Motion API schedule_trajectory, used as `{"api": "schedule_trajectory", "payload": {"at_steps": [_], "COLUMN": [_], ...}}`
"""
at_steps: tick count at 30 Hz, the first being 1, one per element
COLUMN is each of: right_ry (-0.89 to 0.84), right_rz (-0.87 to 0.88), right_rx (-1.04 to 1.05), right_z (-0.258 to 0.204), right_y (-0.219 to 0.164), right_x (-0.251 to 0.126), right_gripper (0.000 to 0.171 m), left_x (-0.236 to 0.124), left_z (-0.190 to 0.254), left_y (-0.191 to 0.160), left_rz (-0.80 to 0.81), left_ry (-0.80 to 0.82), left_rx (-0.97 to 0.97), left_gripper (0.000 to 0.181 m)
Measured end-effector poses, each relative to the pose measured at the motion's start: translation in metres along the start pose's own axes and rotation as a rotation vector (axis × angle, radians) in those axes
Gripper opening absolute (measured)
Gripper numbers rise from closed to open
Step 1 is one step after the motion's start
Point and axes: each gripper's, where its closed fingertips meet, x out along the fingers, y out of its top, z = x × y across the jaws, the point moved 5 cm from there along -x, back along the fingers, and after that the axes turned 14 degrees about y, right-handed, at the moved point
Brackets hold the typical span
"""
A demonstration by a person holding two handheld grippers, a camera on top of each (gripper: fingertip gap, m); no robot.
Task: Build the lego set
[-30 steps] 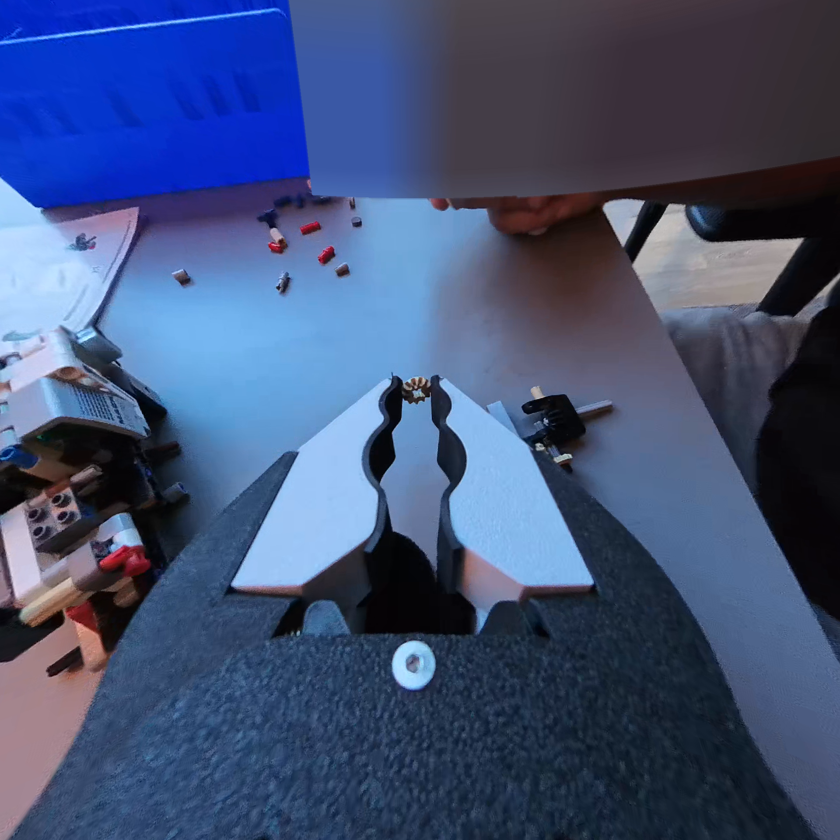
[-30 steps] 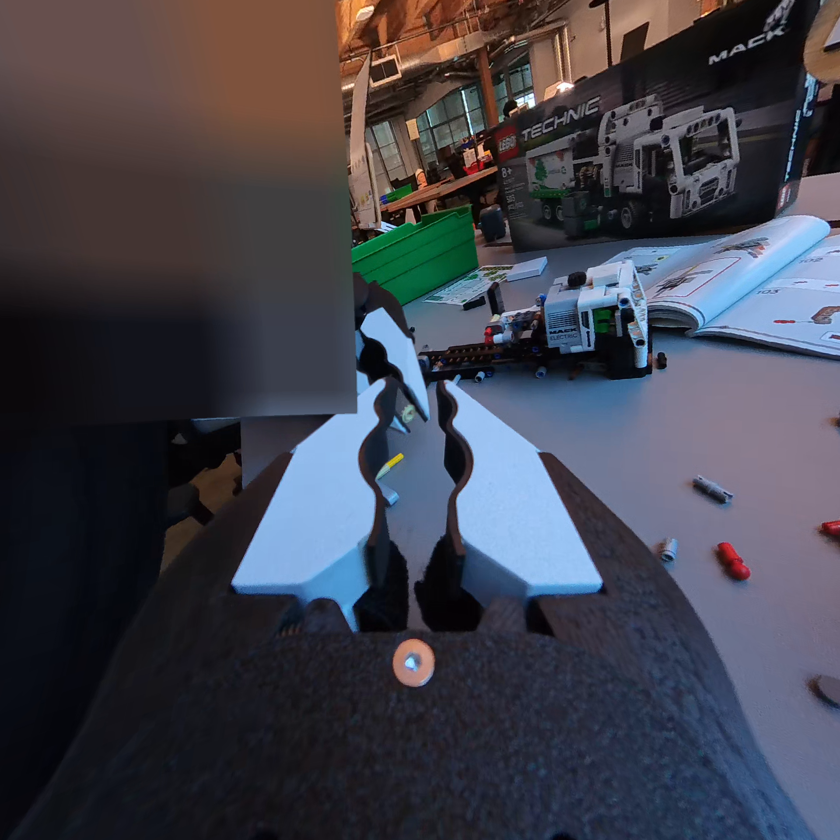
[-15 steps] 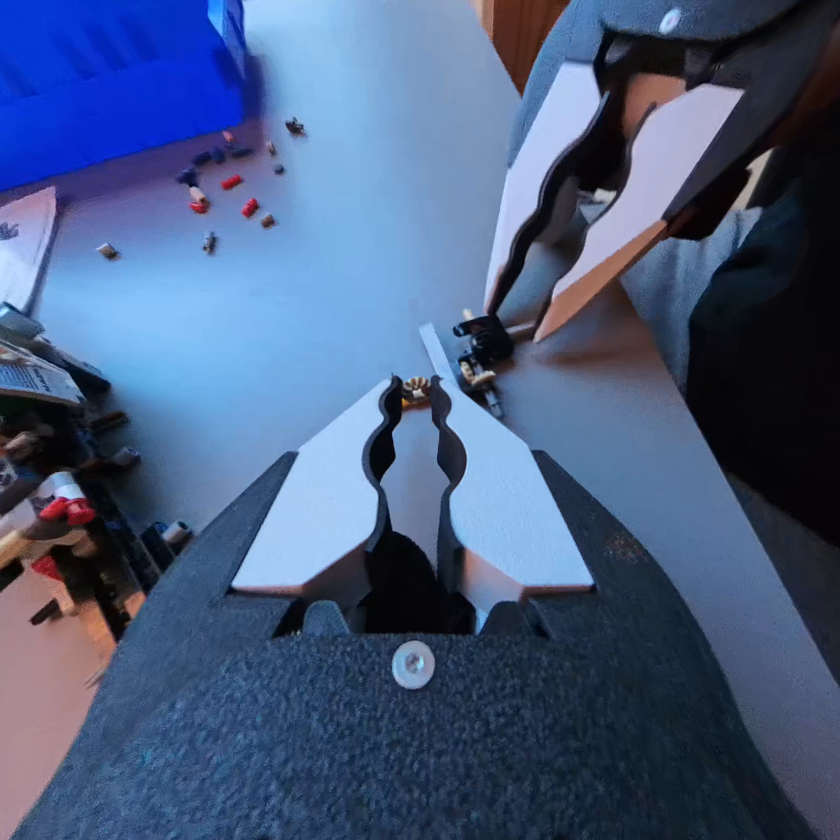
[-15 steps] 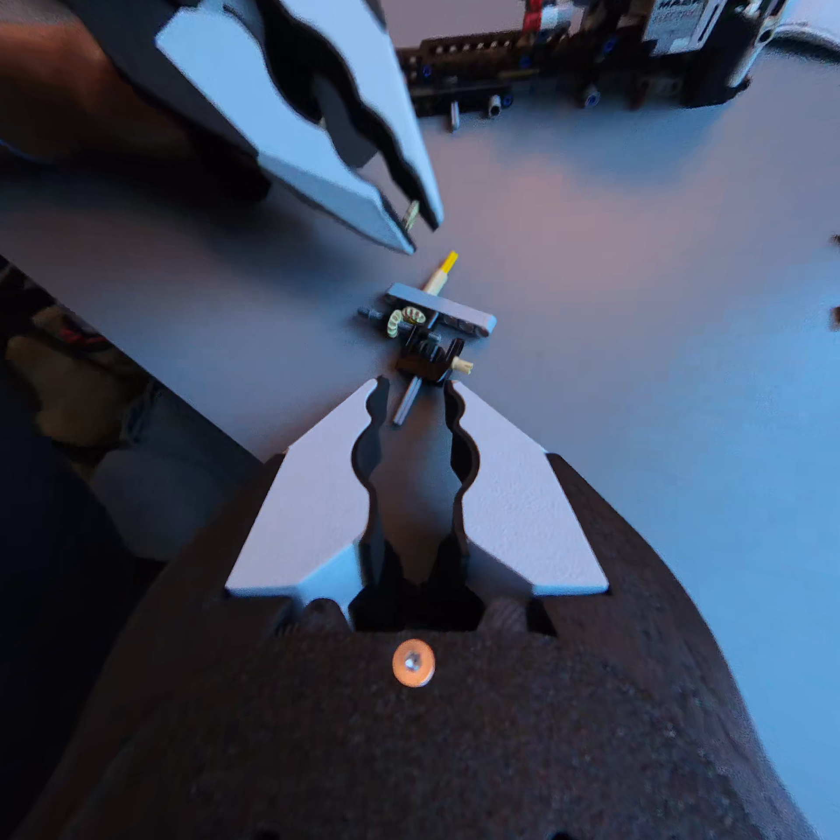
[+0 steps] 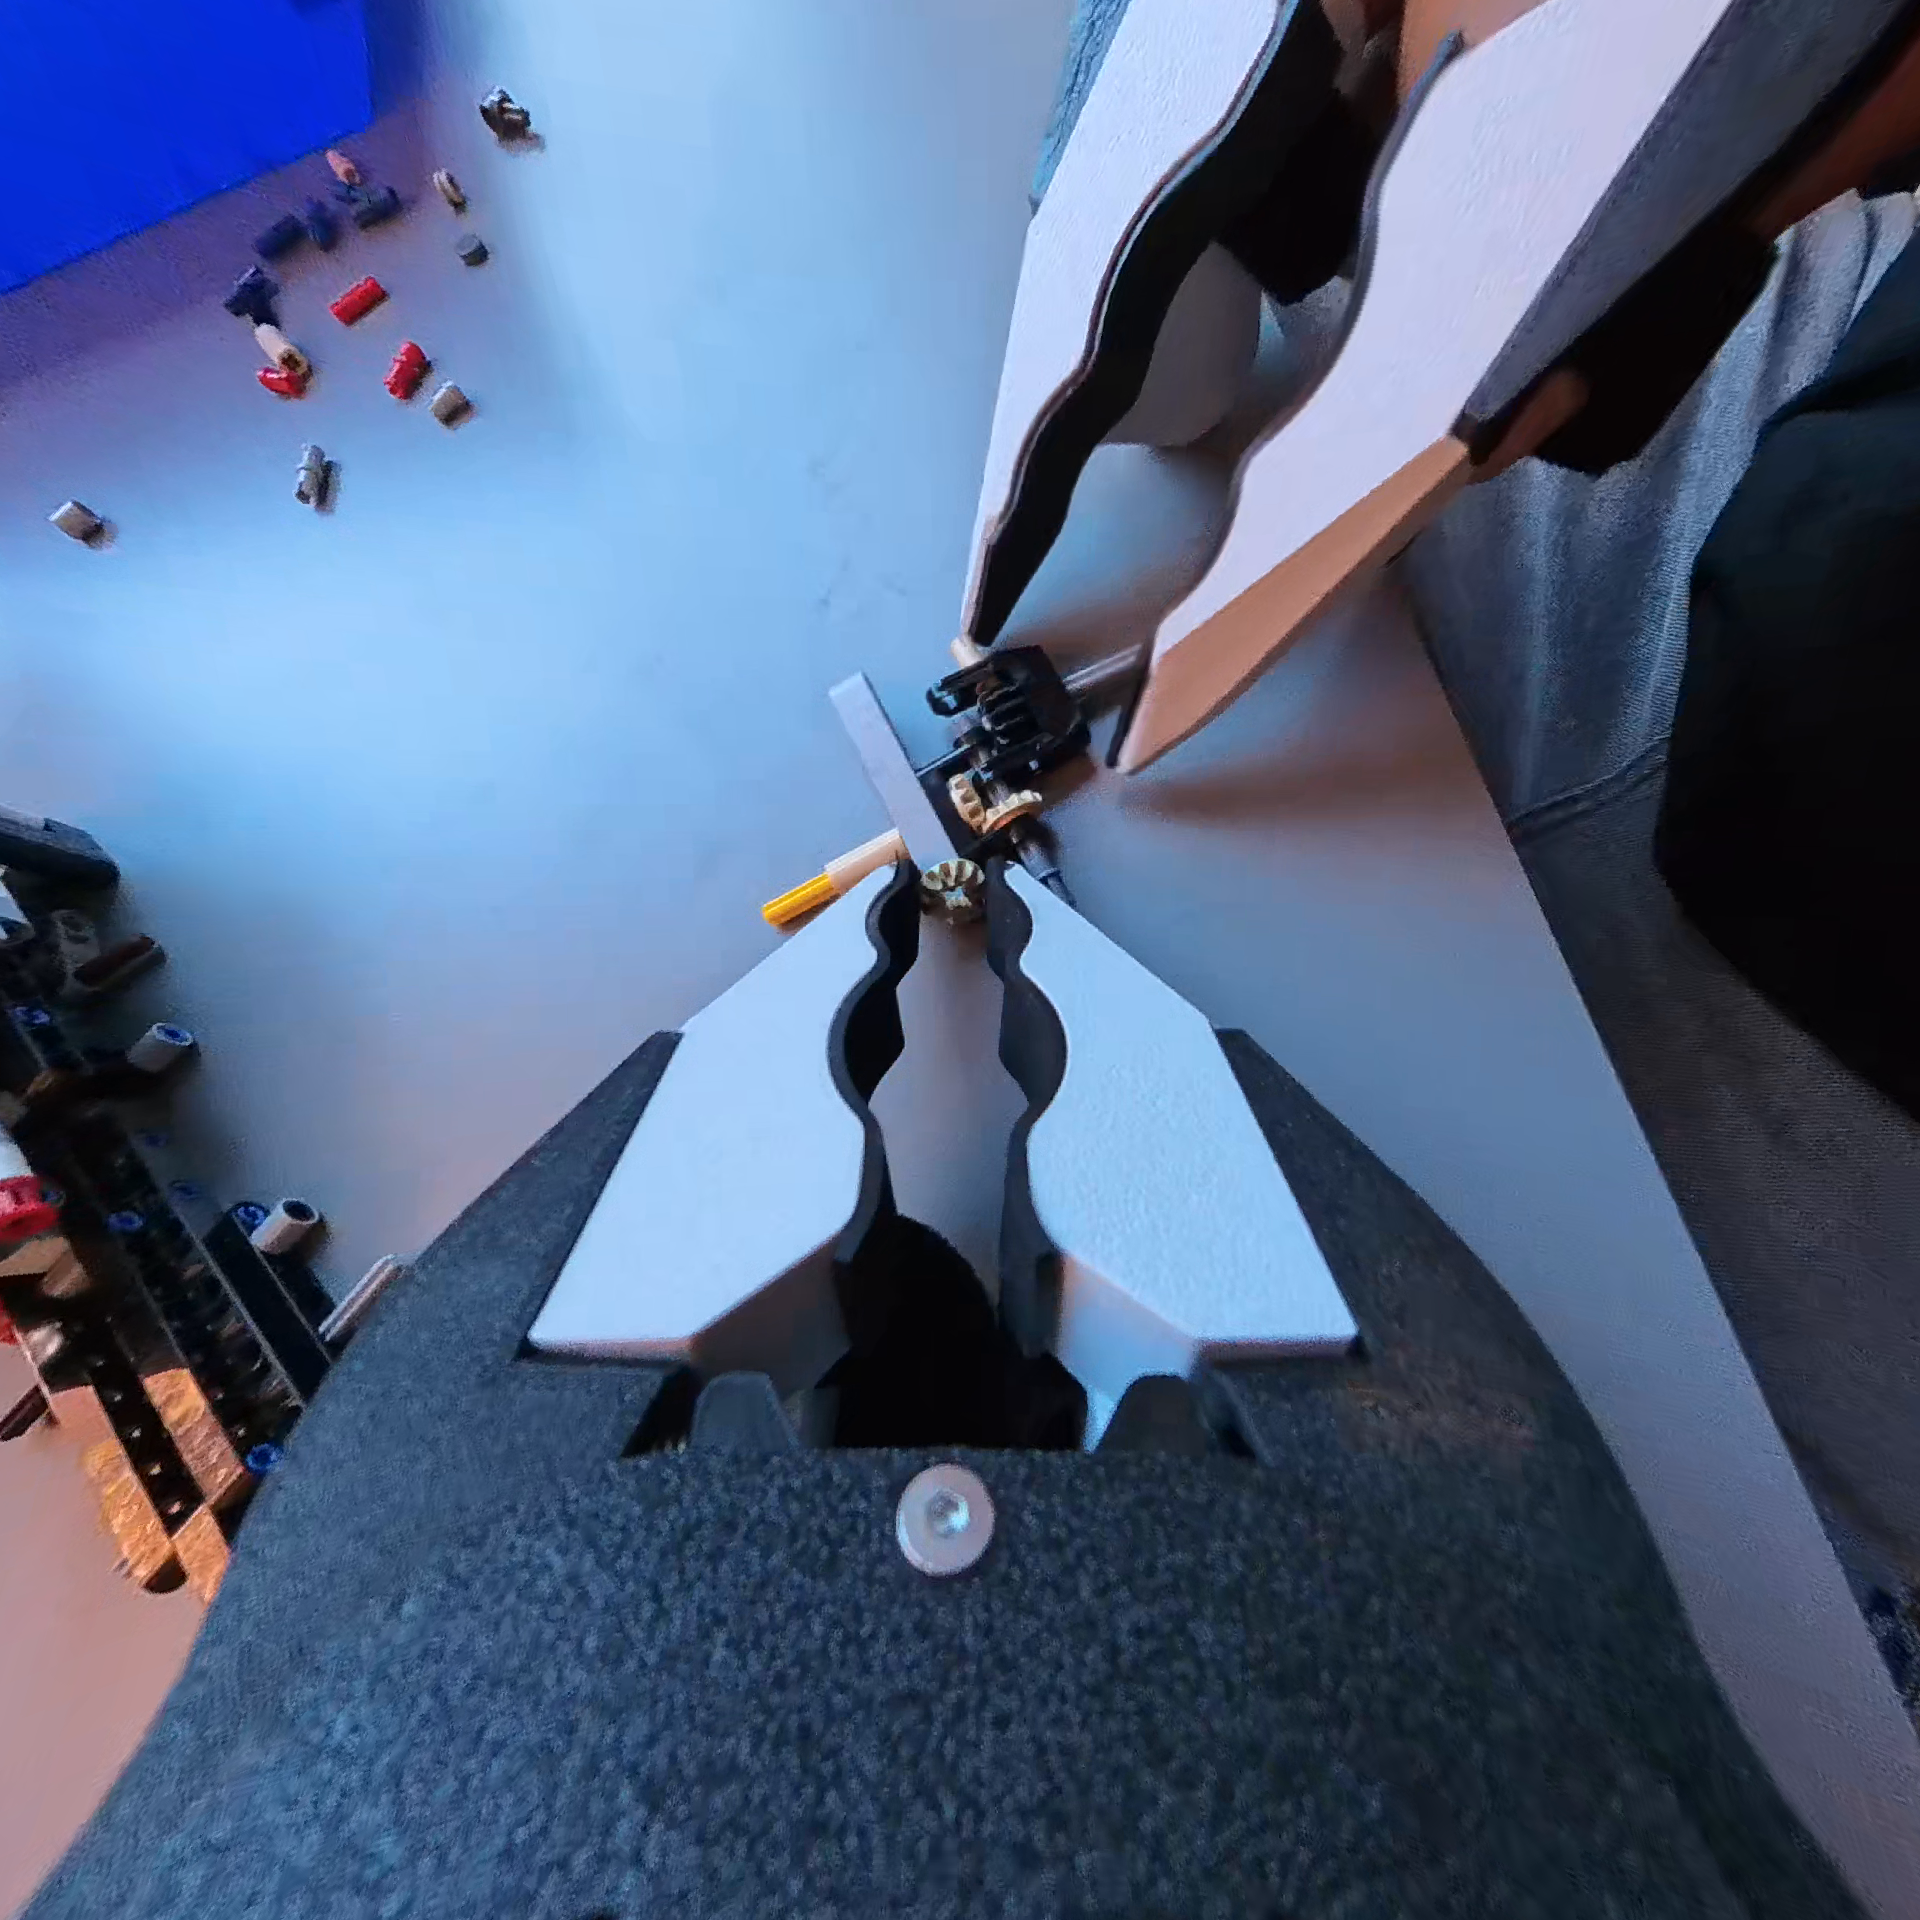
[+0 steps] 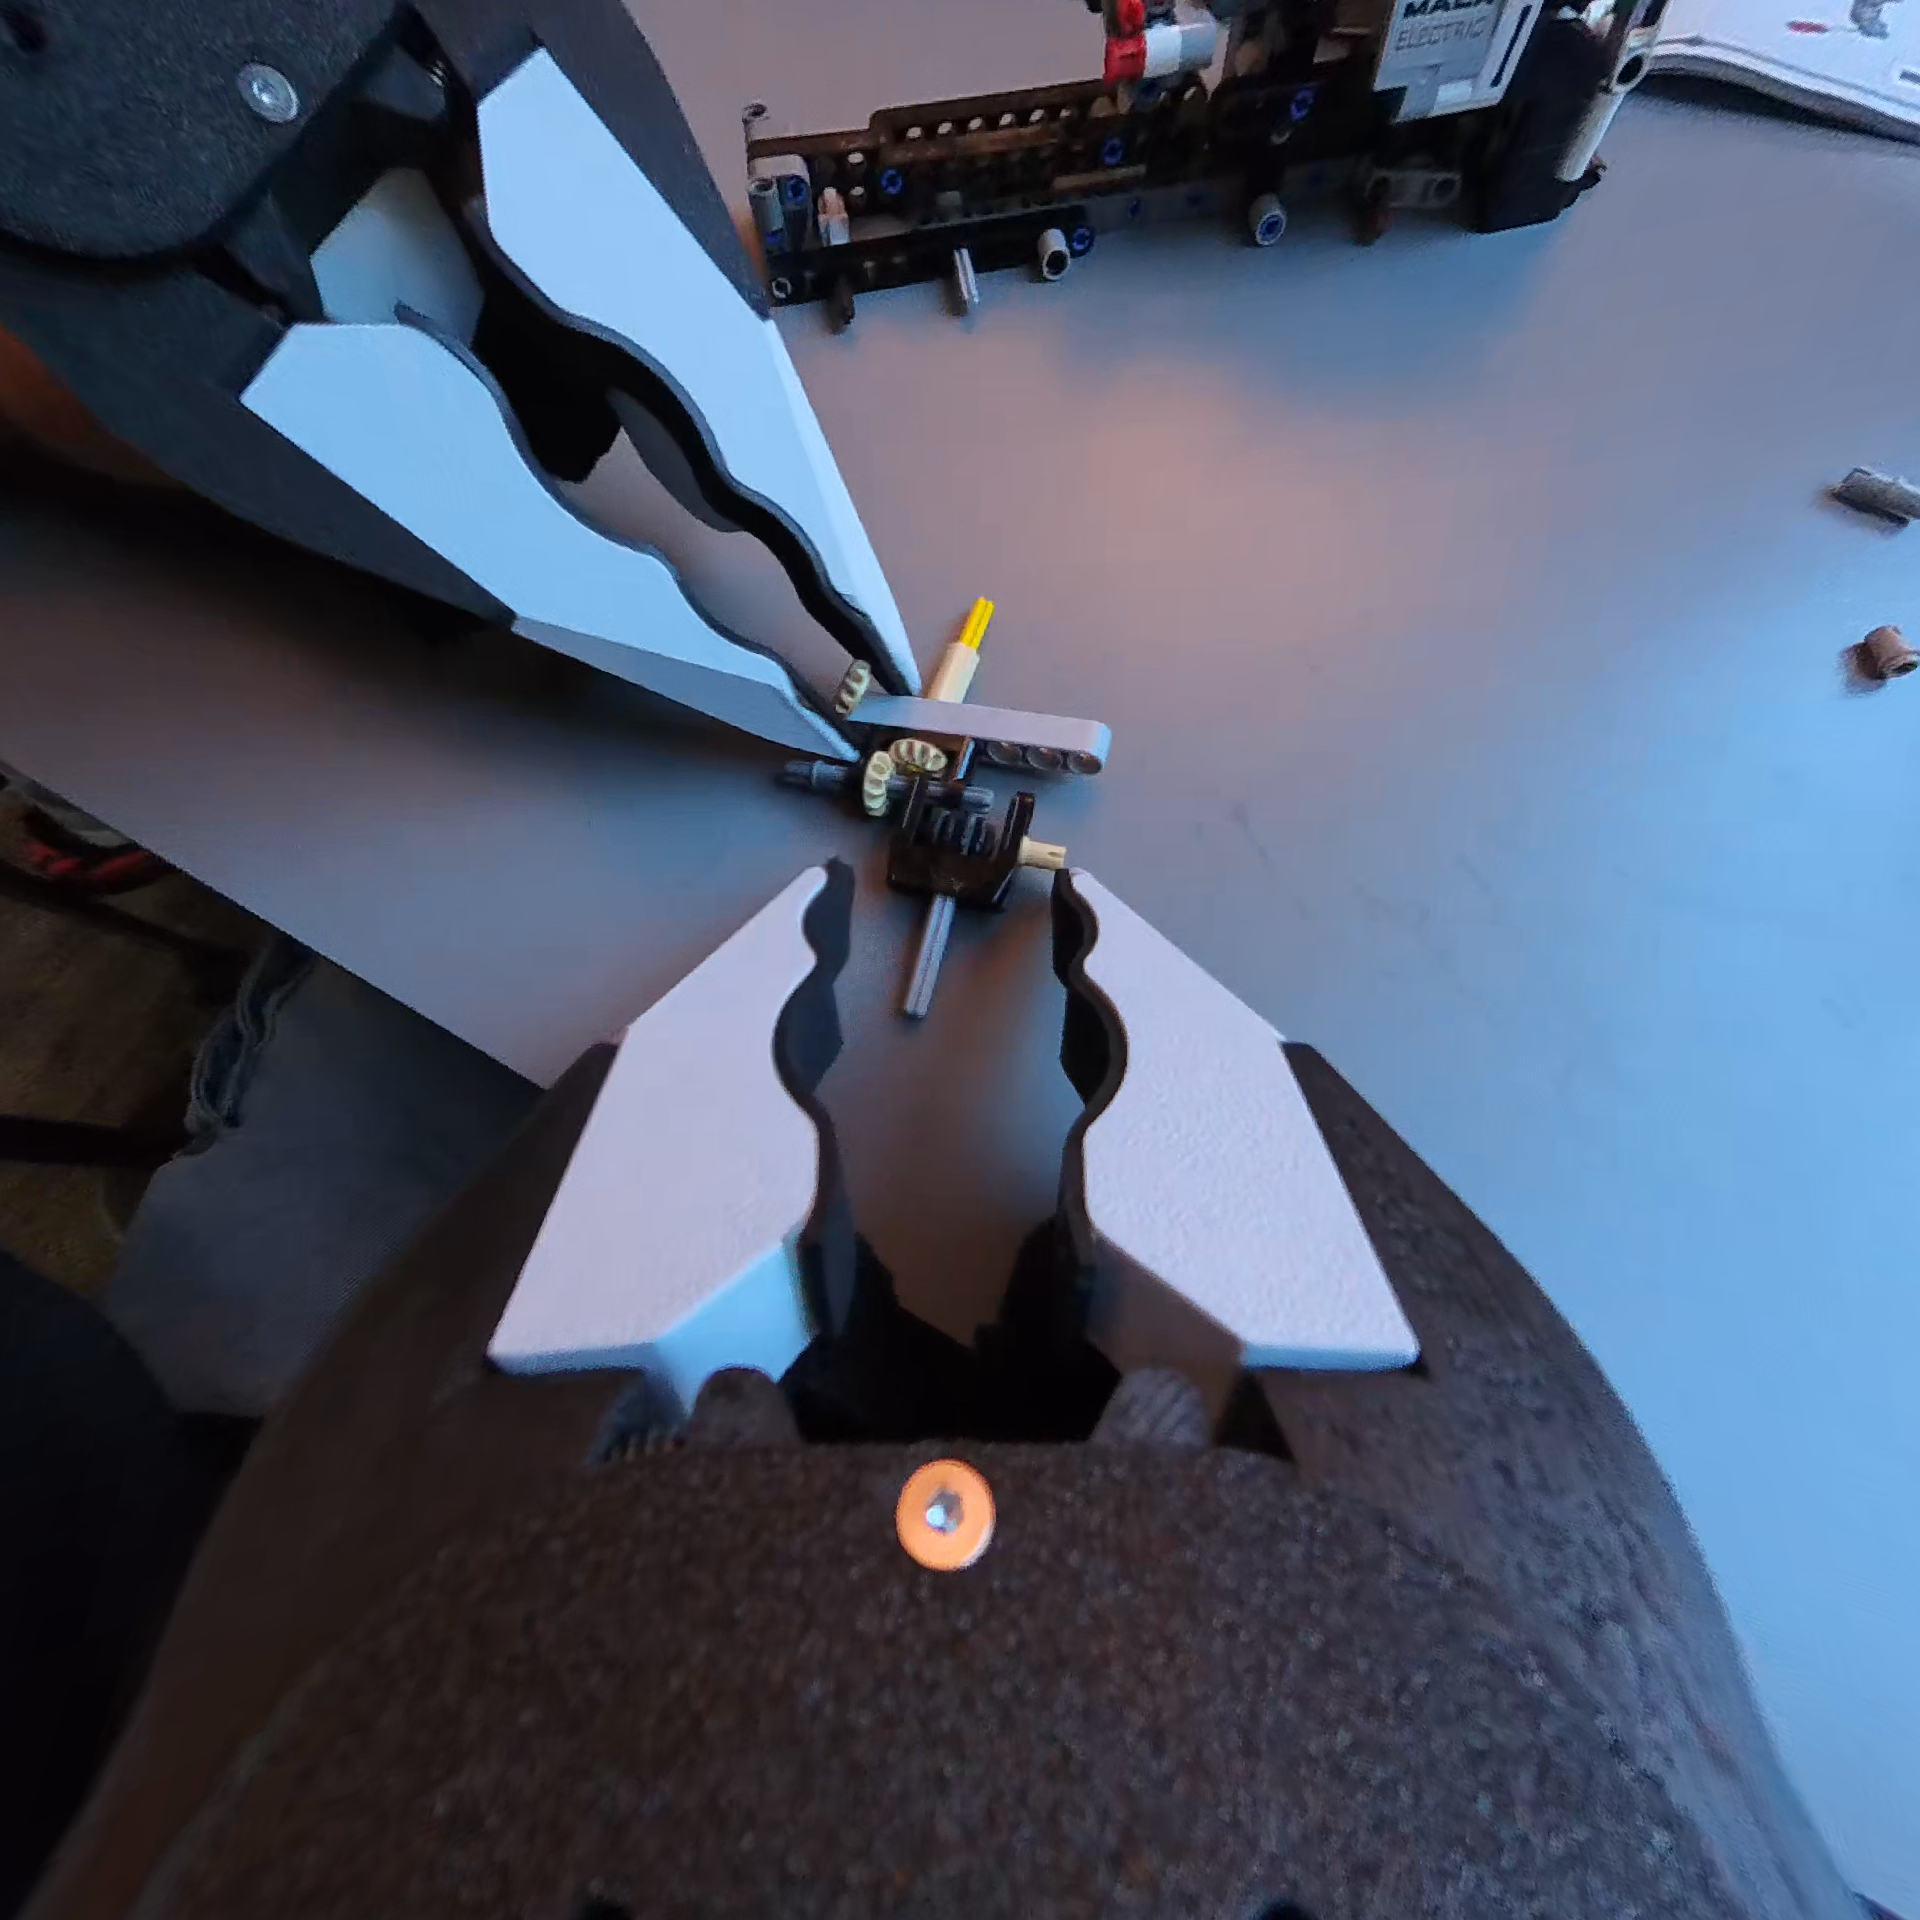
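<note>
I have a small tan bevel gear [image 5: 951, 891] pinched between the tips of my left gripper [image 5: 953, 896], and I judge the step in hand is seating it on the little gear sub-assembly [image 6: 940, 805] lying near the table's front edge — a flat light-grey beam [image 6: 992, 727], a black gear housing [image 6: 961, 844], two tan gears already meshed, a grey axle [image 6: 928, 956] and a yellow-tipped cream axle [image 6: 964, 649]. My right gripper [image 6: 948, 883] is spread wide, its tips either side of the black housing, touching nothing that I can make out.

Next, I think, the right must close on the housing to steady it while the left lines the gear's bore up with a free axle end — which end I cannot tell.

The smooth grey tabletop [image 5: 582, 644] offers little grip, so the assembly may skid. Loose red, dark blue and grey pins [image 5: 358, 301] lie well apart, the half-built truck chassis [image 6: 1143, 156] stands beyond, a blue bin [image 5: 156, 114] at the far corner.
</note>
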Motion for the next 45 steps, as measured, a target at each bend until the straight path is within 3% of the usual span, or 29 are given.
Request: {"api": "schedule_trajectory", "payload": {"at_steps": [14,23,38,41,45], "right_ry": [0.021,0.281,0.323,0.308,0.204], "right_rz": [0.007,0.102,0.055,0.067,0.015], "right_rx": [0.011,0.171,0.215,0.215,0.213], "right_z": [-0.001,-0.006,-0.006,-0.002,0.021], "right_y": [0.011,0.039,0.037,0.037,0.028], "right_x": [-0.013,-0.002,0.012,0.005,-0.015], "right_gripper": [0.036,0.021,0.003,0.002,0.002], "left_x": [-0.005,-0.011,-0.011,-0.013,-0.015], "left_z": [-0.001,0.007,0.011,0.009,0.007], "left_y": [0.008,0.017,0.018,0.02,0.014], "left_rz": [0.07,0.127,0.109,0.13,0.105], "left_ry": [0.058,0.254,0.374,0.369,0.241], "left_rx": [0.008,0.26,0.406,0.36,0.201], "left_gripper": [0.01,0.01,0.01,0.01,0.01]}}
